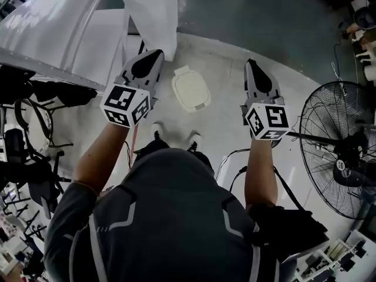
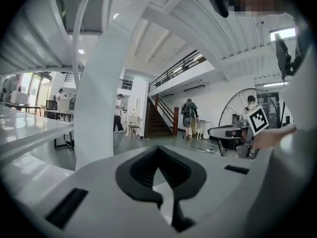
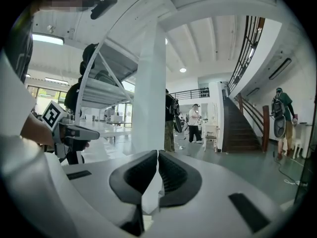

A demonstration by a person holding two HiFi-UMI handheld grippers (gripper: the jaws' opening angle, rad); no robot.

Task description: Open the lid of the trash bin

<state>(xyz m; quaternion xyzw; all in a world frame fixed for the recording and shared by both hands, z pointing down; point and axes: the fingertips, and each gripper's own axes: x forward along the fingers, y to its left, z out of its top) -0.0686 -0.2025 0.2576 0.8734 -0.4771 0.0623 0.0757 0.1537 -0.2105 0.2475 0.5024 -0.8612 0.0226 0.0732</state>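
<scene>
A small trash bin (image 1: 191, 90) with a cream lid stands on the pale floor in front of the person's feet, lid down flat. My left gripper (image 1: 156, 54) is held up to the left of the bin with its jaws together and nothing between them. My right gripper (image 1: 251, 63) is to the right of the bin, jaws also together and empty. Both are raised well above the bin and point level across the room. Neither gripper view shows the bin. The left gripper view shows its shut jaws (image 2: 157, 148); the right gripper view shows the same (image 3: 157, 153).
A white pillar (image 1: 151, 13) rises just behind the bin. White tables (image 1: 53, 28) stand at the left, with dark gear (image 1: 29, 157) below them. A large floor fan (image 1: 341, 151) stands at the right, and cables (image 1: 232, 157) lie on the floor. People (image 3: 194, 123) and a staircase (image 3: 245, 128) are far off.
</scene>
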